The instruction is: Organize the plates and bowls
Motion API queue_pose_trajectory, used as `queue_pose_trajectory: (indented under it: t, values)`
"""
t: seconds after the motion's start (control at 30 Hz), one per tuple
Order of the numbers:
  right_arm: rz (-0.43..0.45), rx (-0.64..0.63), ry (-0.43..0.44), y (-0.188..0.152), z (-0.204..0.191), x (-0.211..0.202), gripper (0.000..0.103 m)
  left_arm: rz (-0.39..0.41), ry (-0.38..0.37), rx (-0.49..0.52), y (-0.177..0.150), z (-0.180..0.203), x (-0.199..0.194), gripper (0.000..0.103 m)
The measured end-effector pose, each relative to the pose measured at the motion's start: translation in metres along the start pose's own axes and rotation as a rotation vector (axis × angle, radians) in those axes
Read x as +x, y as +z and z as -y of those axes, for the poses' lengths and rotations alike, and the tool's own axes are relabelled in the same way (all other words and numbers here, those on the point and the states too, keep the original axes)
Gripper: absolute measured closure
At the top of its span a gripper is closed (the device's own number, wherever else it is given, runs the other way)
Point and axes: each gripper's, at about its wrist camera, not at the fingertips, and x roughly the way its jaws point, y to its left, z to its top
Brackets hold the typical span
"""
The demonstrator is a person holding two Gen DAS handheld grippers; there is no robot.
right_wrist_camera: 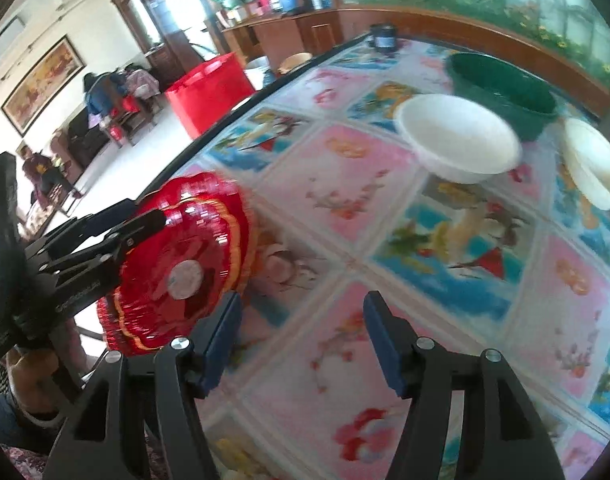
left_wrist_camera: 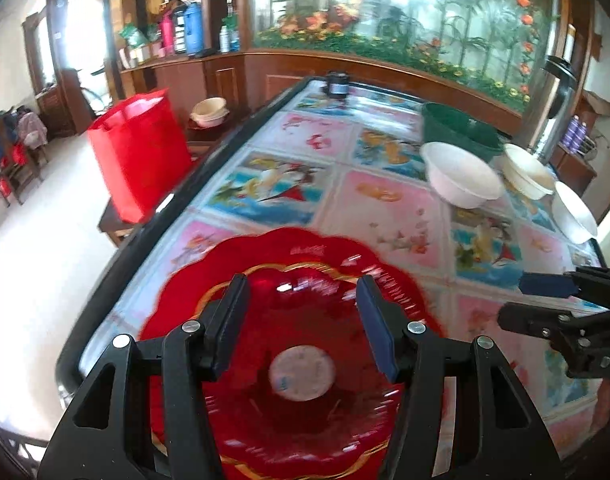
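So the left tongs (left_wrist_camera: pixel 301 320) were spread wide, right over the red scalloped plate (left_wrist_camera: pixel 289 360) sitting near the bench (left_wrist_camera: pixel 385 216) edge; couldn't tell if the pads touched it, everything was blurry. Right tongs (right_wrist_camera: pixel 301 336) were wide too, holding nothing, just beside the plate. Three white bowls (left_wrist_camera: pixel 461 176) sat farther back near a green basin (left_wrist_camera: pixel 457 128), well apart from the plate.

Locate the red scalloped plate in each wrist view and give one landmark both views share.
Left wrist view: the red plate fills the bottom centre, between the left gripper fingers.
Right wrist view: it sits at the lower left, beside the table edge, left of the right gripper.
Shared landmark: the green basin behind the nearest white bowl.
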Motion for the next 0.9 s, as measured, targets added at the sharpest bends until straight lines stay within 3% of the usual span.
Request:
queue_pose_trajectory:
  t: [0.17,0.43,0.67,0.9]
  values:
    - [0.014,0.034,-0.033,0.004,0.028,-0.009,0.039,0.014,-0.046,0.046,0.016,0.038,0.002,0.047]
    - [0.095,0.132,-0.114,0.020,0.086,-0.039,0.037,0.007,-0.191,0.078,0.055,0.103,0.008,0.047]
    - [0.171,0.263,-0.136,0.040,0.135,-0.044,0.037,0.017,-0.207,0.016,0.101,0.128,0.035,0.048]
    - [0.197,0.412,-0.086,0.068,0.181,-0.026,0.037,-0.044,-0.179,0.021,0.142,0.147,0.087,0.048]
